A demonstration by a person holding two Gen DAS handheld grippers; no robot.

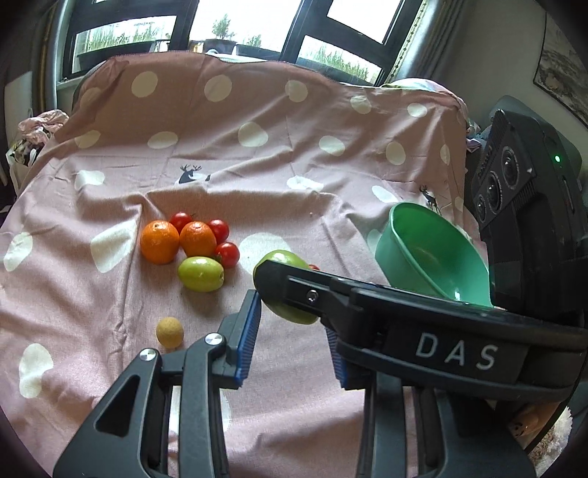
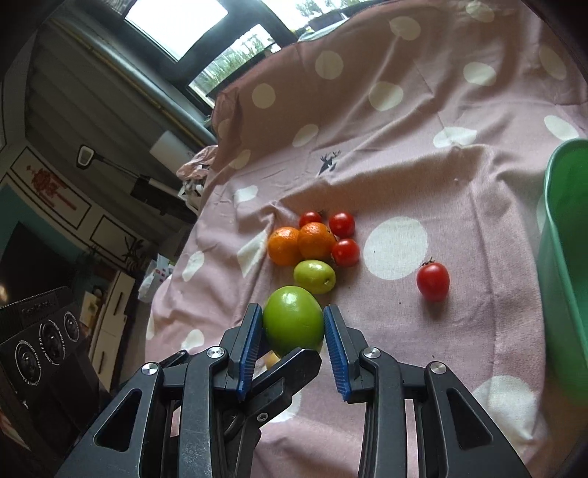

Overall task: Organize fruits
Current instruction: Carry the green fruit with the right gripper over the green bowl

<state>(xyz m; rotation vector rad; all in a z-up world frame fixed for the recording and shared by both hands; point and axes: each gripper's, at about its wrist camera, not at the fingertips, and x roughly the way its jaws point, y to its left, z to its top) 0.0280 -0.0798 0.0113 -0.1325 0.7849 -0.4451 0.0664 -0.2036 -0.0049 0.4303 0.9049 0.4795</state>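
Bowl (image 1: pixel 411 250) green, tilted | inside: contents unclear | tomato (image 2: pixel 433 281) outside

Soft daylight is admitted through the far windows (image 1: pixel 253 25), which are blown out to white. Faint shadows are cast toward the near side beneath the fruit. Edges are bent and darkened by fisheye distortion.

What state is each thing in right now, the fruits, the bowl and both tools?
big green fruit: gripped in right tool
right tool: shut on it
left tool: open, holding nothing
small green fruit: lying beside oranges
oranges: two, side by side on cloth
tomatoes: three by the oranges, one apart
yellow ball: alone on cloth
bowl: looks empty
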